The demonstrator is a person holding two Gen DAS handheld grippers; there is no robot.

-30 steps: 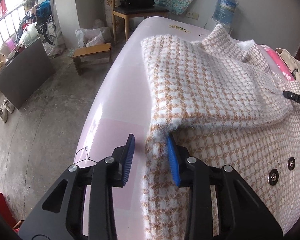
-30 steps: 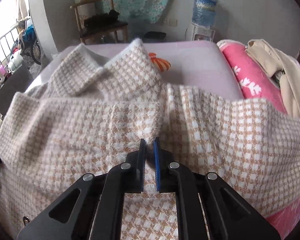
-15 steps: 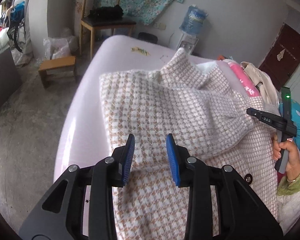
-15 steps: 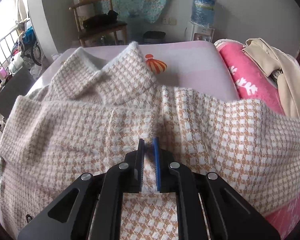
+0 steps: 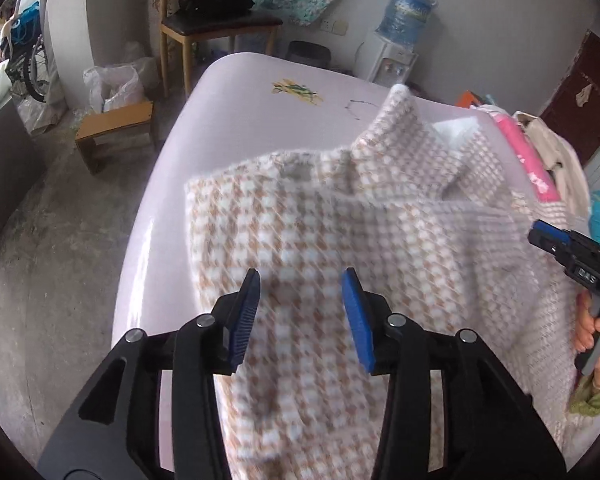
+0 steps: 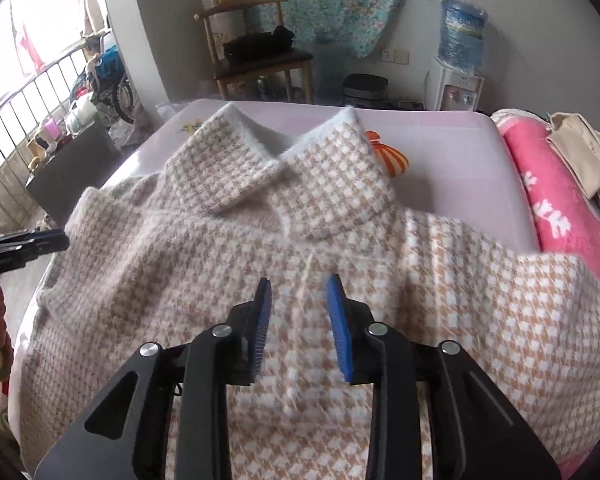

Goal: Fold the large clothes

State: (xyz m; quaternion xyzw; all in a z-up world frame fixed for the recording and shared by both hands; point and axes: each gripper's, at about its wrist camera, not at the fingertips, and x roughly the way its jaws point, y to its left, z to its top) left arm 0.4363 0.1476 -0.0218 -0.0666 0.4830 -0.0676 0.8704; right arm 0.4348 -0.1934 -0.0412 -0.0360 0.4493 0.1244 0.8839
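Now parted after pinching a fold of cloth a moment ago: right tool (image 6: 298, 322), jaws just been opening, nothing between the two blue pads (image 6: 339, 320), cloth lying loose beneath. Likewise widened: left tool (image 5: 300, 314), swung across from the coat's edge to above its folded-over sleeve, jaws also just been opening, released, nothing clamped between its two pads (image 5: 356, 320). Two tools in all, each held in one hand (image 5: 596, 330), both angled down over the same garment.

Beneath both, one houndstooth coat (image 6: 380, 280), tan and white, fuzzy, spread across a pale pink bed (image 5: 236, 120). Two collar flaps (image 6: 220, 168) turned out at the far end, white lining showing between them. One sleeve folded across the chest, blurred in the left view. Buttons hidden at present.

On the bed beyond the collar, one orange striped balloon print (image 6: 392, 156) partly covered by the coat, plus one small yellow-green print (image 5: 296, 90) near the far edge. At the right side, one pink patterned blanket (image 6: 552, 204) with one beige garment (image 6: 588, 152) piled on it.

Further out: one wooden chair (image 6: 260, 60) carrying a dark bundle, one low wooden stool (image 5: 116, 124), one water dispenser (image 6: 456, 80) topped by one blue bottle, one floral cloth (image 6: 328, 0) hung on the wall.
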